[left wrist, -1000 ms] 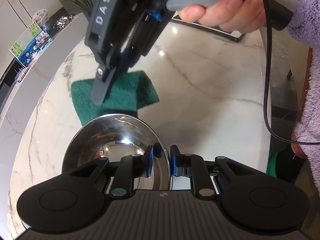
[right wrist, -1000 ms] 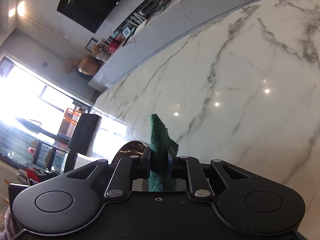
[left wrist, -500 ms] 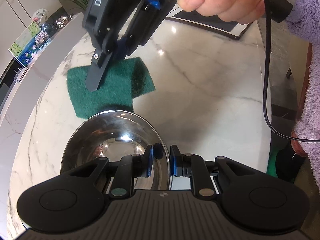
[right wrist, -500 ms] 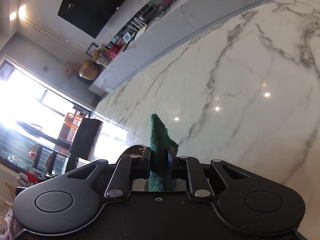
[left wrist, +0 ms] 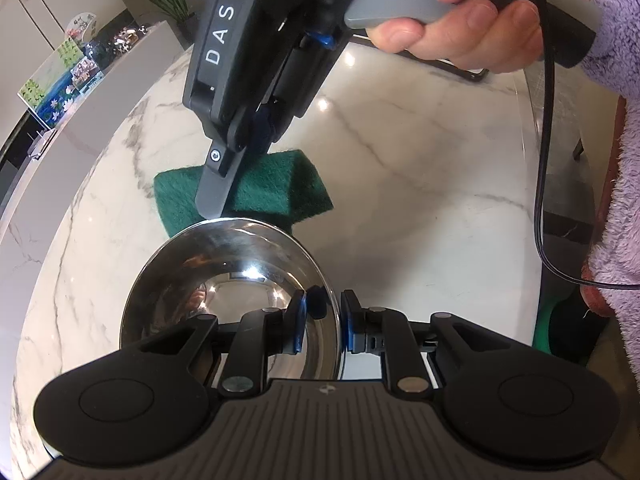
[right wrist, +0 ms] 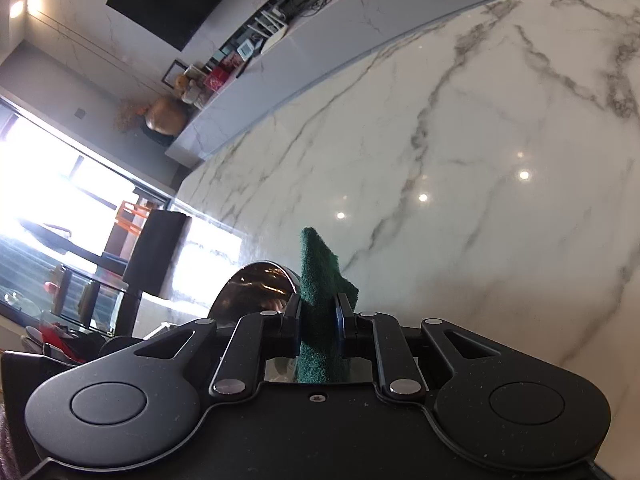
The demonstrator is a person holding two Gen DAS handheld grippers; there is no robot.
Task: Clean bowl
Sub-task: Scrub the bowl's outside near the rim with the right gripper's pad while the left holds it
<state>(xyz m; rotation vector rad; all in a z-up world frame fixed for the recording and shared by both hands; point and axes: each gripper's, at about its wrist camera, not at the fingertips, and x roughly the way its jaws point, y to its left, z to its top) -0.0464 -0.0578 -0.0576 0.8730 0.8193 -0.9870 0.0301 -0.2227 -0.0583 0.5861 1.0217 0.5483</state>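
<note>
A shiny steel bowl [left wrist: 224, 280] is held tilted above the marble table [left wrist: 420, 184]. My left gripper [left wrist: 323, 320] is shut on the bowl's right rim. My right gripper [right wrist: 319, 322] is shut on a green scouring pad [right wrist: 318, 280]. In the left wrist view the right gripper [left wrist: 224, 184] hangs just beyond the bowl's far rim with the pad [left wrist: 276, 192] in it. The bowl's rim [right wrist: 256, 284] shows at the left of the pad in the right wrist view.
A long grey cabinet [left wrist: 80, 120] with pictures and ornaments runs along the table's left side. A dark tablet-like object [left wrist: 460, 70] lies at the table's far edge. The right gripper's cable [left wrist: 540, 160] hangs at the right. A dark chair [right wrist: 156, 252] stands beyond the table's end.
The right gripper with the pad has come closer to the bowl's far rim. The bowl stays in the left gripper.
</note>
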